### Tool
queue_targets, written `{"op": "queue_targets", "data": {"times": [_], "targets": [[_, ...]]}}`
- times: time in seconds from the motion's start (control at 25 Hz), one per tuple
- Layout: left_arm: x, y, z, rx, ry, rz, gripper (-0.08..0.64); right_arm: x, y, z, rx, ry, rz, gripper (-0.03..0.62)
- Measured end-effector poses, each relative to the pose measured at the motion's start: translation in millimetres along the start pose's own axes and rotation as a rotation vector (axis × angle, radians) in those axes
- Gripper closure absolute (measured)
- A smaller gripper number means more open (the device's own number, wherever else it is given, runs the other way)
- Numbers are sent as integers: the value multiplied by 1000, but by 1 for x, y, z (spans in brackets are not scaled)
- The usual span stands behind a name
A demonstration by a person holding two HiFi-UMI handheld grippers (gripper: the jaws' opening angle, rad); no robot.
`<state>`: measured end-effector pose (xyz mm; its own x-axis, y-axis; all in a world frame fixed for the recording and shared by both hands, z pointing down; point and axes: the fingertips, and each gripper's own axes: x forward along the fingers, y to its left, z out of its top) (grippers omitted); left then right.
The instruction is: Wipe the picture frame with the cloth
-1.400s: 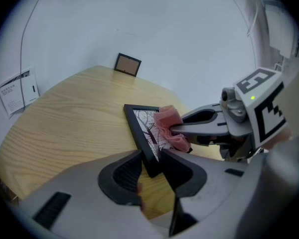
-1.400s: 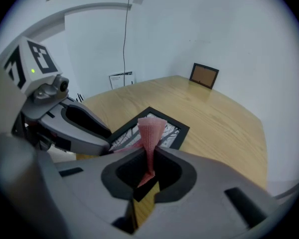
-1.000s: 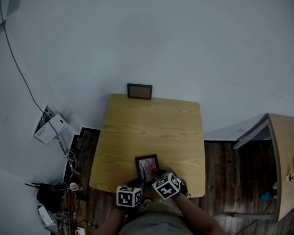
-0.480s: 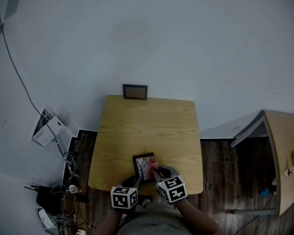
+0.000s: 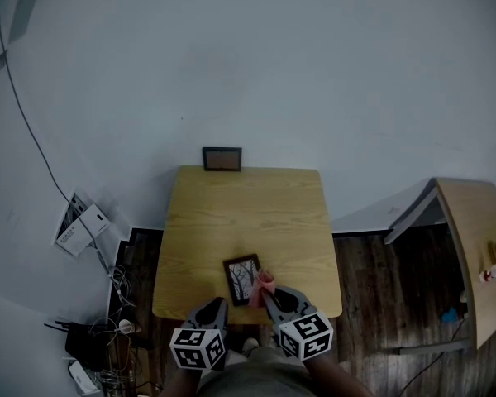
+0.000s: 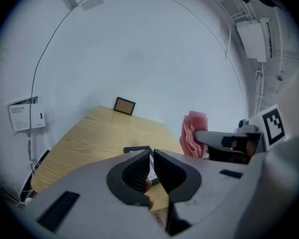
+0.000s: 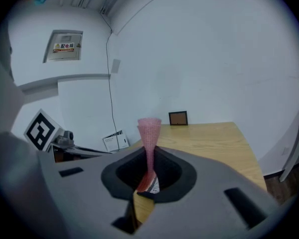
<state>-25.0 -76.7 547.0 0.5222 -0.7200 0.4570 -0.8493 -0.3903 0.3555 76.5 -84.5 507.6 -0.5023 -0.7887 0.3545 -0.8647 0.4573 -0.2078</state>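
Right gripper view: your right gripper (image 7: 148,171) pinches the cloth (image 7: 149,128) upright, ready to wipe; left gripper (image 6: 151,159), jaws closing on nothing, waits near the picture frame (image 5: 242,278) on the desk (image 5: 248,213).

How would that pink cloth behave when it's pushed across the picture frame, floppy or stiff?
Probably soft yet springy: the pink cloth stands up on its own above the right gripper, folded in layers. Its open mesh looks light and likely to drag rather than slip on the picture frame.
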Motion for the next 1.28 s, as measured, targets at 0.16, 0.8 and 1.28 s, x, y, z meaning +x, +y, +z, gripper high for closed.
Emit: {"op": "queue_targets", "data": {"times": [0.16,0.8,1.28], "targets": [[-21,-5,5,28,-19,-13,543,-22,14,3,-50,-35,-41,574],[-102,-8,4,-1,-66,-61,545,-78,90,-9,-17,-71,-83,574],[-126,-8,-8,-16,-71,-66,546,-87,114,-14,-59,-101,-84,574]]}}
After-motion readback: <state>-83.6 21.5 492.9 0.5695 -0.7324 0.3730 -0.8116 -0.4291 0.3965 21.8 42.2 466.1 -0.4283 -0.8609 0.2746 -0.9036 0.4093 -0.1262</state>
